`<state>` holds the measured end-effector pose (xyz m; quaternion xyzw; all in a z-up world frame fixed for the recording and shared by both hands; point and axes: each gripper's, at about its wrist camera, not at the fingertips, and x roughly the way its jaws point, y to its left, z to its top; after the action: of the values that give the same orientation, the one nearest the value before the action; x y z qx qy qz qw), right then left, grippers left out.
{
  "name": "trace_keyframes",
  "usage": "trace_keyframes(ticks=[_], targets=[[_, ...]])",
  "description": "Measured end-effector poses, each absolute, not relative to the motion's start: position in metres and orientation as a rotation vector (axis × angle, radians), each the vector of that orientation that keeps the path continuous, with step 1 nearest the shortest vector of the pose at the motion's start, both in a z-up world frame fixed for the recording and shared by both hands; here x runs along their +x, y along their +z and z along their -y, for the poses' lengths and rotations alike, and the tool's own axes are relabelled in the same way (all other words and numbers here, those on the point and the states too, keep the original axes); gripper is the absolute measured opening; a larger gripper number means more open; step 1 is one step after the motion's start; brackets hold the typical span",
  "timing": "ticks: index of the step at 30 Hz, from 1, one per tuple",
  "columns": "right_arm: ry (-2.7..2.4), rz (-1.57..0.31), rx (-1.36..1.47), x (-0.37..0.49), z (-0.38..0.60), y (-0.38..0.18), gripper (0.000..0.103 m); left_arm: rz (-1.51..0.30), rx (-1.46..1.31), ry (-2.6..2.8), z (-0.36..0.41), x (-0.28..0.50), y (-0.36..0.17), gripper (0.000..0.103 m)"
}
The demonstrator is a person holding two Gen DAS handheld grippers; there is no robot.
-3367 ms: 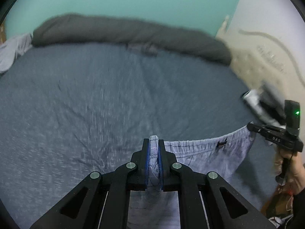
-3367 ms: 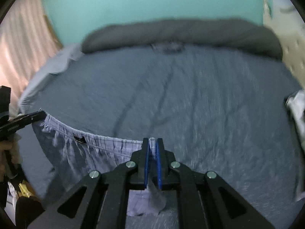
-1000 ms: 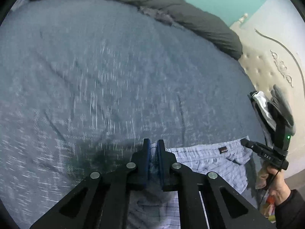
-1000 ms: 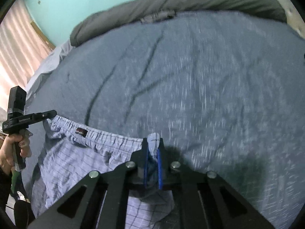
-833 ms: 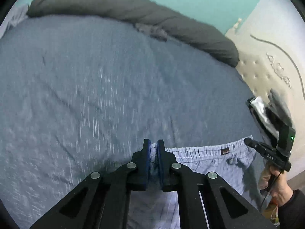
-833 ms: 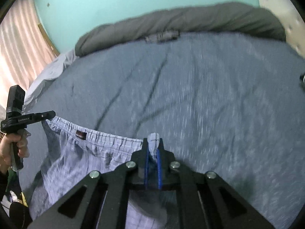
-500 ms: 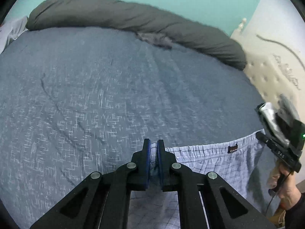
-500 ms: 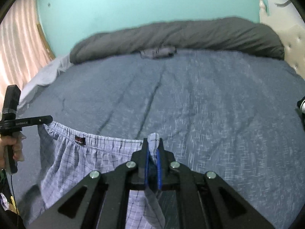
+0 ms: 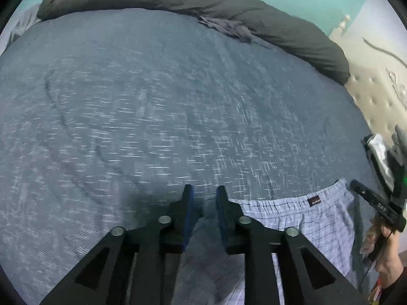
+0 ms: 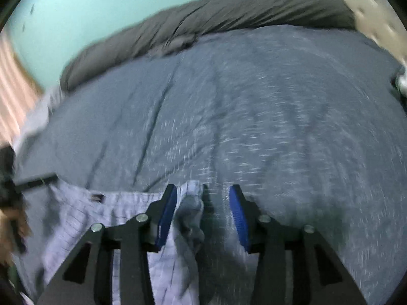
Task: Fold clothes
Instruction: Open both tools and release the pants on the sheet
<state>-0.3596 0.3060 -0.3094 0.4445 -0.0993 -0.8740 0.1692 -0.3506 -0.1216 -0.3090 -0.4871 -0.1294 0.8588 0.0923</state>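
While the left gripper [image 9: 204, 198] hangs low over the near part of the bed [image 9: 152, 106], its jaws have just been opening and now stand parted, with a shaded end of the checked shorts [image 9: 305, 218] lying in the gap below them and neither pad pressing on it. To the left of this gripper the blue-grey bedcover runs bare out to the bed's left edge, where a pale sheet [image 9: 23, 23] shows at the corner. Ahead, the cover stretches open and only lightly creased up to the rolled dark duvet [image 9: 229, 7] along the far edge, with a small crumpled cloth [image 9: 229, 29] just in front of it. The shorts lie flat on the near part of the bed between the two grippers, waistband facing the duvet, a dark label [image 9: 314, 200] on the band. The right gripper [image 10: 203, 199] has also just been opening; its blue pads are well apart, and the bunched waistband corner [image 10: 190, 203] sits beside the left pad, touching or nearly so, clear of the right one. Right of it the cover lies bare to the bed's right edge, where a tufted cream headboard [image 9: 376, 94] stands. The right-wrist view is blurred.
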Motion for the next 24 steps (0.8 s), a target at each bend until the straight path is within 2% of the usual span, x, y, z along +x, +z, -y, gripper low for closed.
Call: trace_keyframes(ticks=[9, 16, 19, 22, 24], targets=[[-2.392, 0.675, 1.268, -0.258, -0.347, -0.303, 0.043, 0.396, -1.401, 2.590, 0.139, -0.260, -0.293, 0.036], [-2.306, 0.800, 1.321, -0.216, -0.327, -0.328, 0.043, 0.467, -1.397, 2.572, 0.119, -0.195, -0.301, 0.037], [-2.334, 0.832, 1.349, -0.212, -0.327, -0.337, 0.043, 0.507, -1.382, 2.572, 0.110, -0.183, -0.304, 0.047], [-2.338, 0.809, 1.370, -0.215, -0.323, -0.344, 0.039, 0.496, -1.387, 2.582, 0.105, -0.179, -0.312, 0.048], [-2.334, 0.805, 1.371, -0.216, -0.321, -0.349, 0.027, 0.488, -1.390, 2.588, 0.102, -0.176, -0.317, 0.048]])
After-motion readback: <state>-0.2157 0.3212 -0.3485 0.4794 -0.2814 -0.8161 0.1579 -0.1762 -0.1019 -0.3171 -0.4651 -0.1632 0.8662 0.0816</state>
